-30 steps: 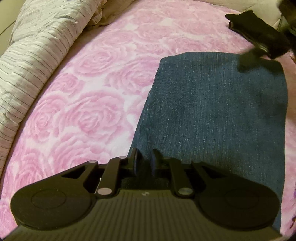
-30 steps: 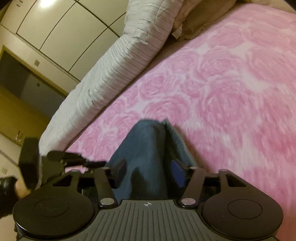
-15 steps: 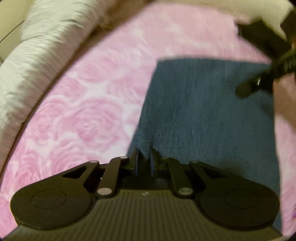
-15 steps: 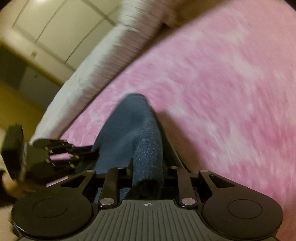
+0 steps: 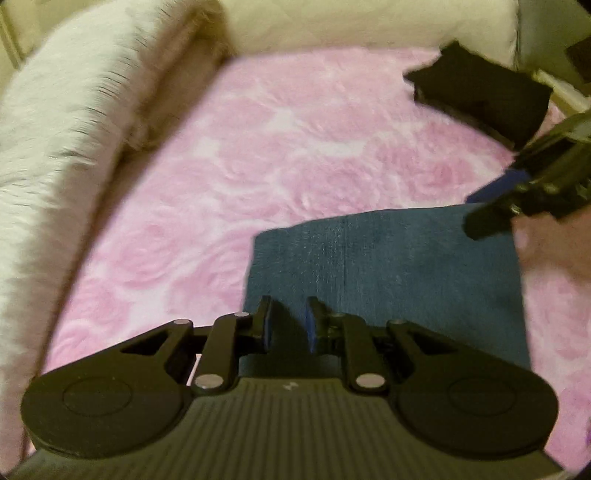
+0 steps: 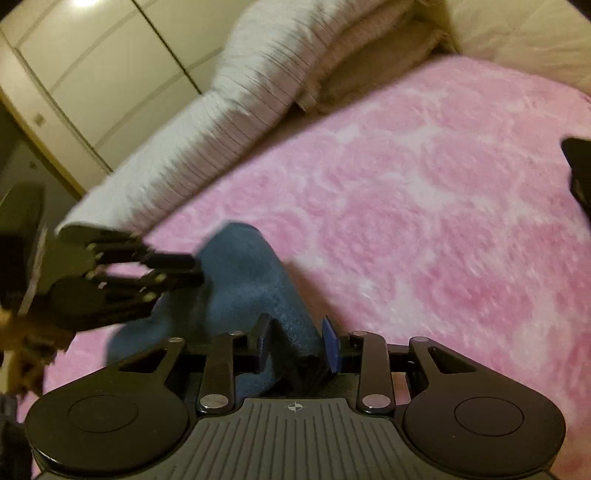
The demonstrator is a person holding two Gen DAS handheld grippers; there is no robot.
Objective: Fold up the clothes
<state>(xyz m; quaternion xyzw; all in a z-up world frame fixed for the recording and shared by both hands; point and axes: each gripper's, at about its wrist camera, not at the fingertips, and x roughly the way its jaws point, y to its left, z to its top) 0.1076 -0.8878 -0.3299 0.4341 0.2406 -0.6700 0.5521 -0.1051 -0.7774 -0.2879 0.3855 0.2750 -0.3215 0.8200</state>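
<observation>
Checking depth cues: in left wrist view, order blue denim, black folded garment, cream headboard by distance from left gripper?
1. blue denim: right at the left gripper, between its jaws.
2. black folded garment: upper right, on the pink blanket.
3. cream headboard: top, beyond the blanket.

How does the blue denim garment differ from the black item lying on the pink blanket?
The blue denim garment lies near, with the left gripper and right gripper at its edge; the black item lies far away, untouched. The denim looks larger and blue; the other smaller and black. Both rest on the pink blanket.
</observation>
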